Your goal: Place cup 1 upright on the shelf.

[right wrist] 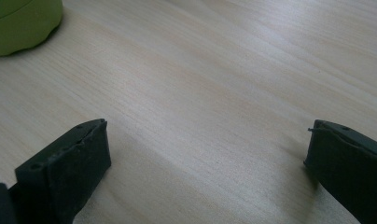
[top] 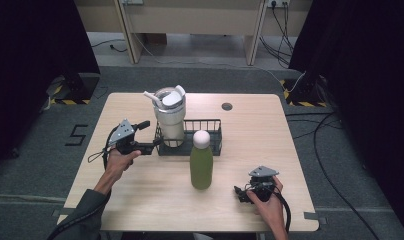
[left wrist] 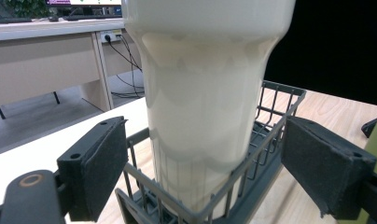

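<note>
A cream tumbler [top: 169,117] with a lid and straw stands upright in the left end of a black wire basket [top: 210,145] at mid-table. A green bottle [top: 201,165] with a white cap stands just in front of the basket. My left gripper [top: 151,135] is open at the basket's left end. In the left gripper view its jaws [left wrist: 205,158] straddle the tumbler [left wrist: 205,93] and the basket corner [left wrist: 266,135] without touching. My right gripper [top: 241,193] rests low near the front right edge, open [right wrist: 205,154] over bare wood, with the bottle's base [right wrist: 18,23] off to its left.
A dark round grommet [top: 227,106] sits in the wooden table [top: 260,150] behind the basket. Cables trail from both grippers. Beyond the table are beige desks, floor cables at the right and black curtains on both sides.
</note>
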The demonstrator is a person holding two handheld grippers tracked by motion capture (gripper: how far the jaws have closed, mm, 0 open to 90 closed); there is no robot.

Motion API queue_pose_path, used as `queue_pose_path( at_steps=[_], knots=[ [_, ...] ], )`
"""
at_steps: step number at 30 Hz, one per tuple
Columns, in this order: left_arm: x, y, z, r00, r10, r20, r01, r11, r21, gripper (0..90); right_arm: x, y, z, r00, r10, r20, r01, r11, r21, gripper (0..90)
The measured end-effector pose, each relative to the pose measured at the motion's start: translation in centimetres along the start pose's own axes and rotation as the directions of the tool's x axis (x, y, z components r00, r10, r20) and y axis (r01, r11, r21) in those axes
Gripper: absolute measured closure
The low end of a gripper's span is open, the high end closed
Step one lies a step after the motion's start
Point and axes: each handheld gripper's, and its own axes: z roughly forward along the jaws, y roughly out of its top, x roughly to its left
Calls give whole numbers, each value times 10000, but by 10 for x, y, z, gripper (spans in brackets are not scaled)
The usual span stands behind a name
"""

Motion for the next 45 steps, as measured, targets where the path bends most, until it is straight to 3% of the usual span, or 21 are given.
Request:
queue_pose_path(
  at_steps=[22,45],
  knots=[
    [-15,-19,-36,9997,-245,-19,245,9996,137,146,0,0,0,10000,-2,1,2,10000,-1,3],
    [-32,-41,-53,9994,-256,217,244,9984,513,146,0,0,0,10000,0,-1,0,10000,-2,3]
  ],
)
